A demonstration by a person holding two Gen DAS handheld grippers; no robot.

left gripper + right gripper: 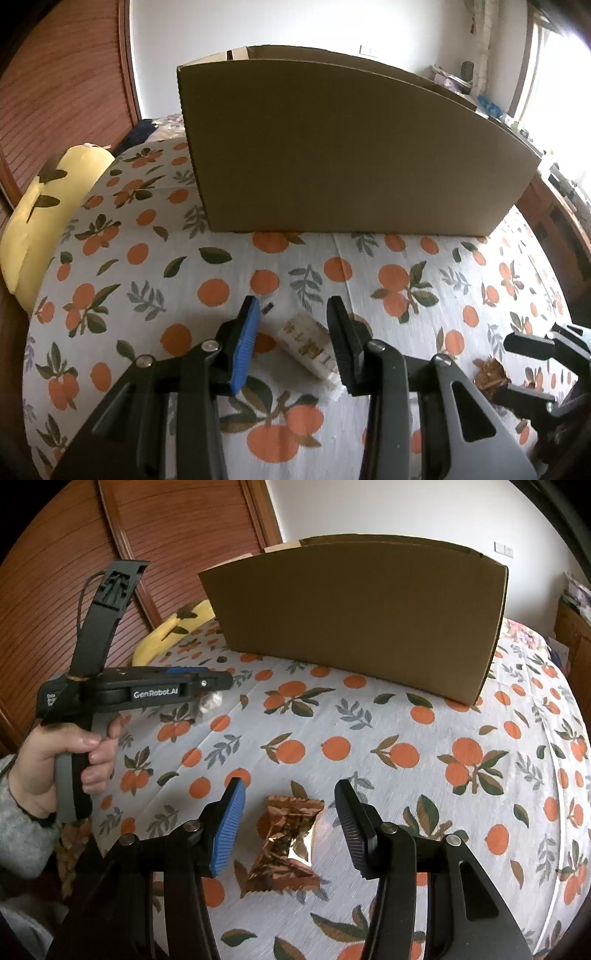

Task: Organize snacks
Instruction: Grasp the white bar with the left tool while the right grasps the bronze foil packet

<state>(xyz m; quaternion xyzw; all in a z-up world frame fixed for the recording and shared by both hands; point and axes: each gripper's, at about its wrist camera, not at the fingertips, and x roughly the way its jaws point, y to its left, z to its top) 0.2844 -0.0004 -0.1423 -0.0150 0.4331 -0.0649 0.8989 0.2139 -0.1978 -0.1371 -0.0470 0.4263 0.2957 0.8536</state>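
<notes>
Snack packets: two on the orange-print bedspread [369, 731], both near side of the cardboard box [343, 147], which stands upright at the far end. White snack stick pack [308, 345] lies flat, tilted, between the fingers of the left gripper [295, 343]; jaws stand apart, gaps show on both sides, pads not touching it. Copper foil snack packet [286, 843] lies flat between the fingers of the right gripper [291, 827]; jaws also spread, clear gap each side, no contact. In the left wrist view the foil packet sits to the right of the white pack, apart from it. Person's left hand [79, 760] grips the left tool's handle, grey sleeve visible. Yellow pillow [44, 210] at far left edge of bed, beside wooden slatted door [159, 554].
</notes>
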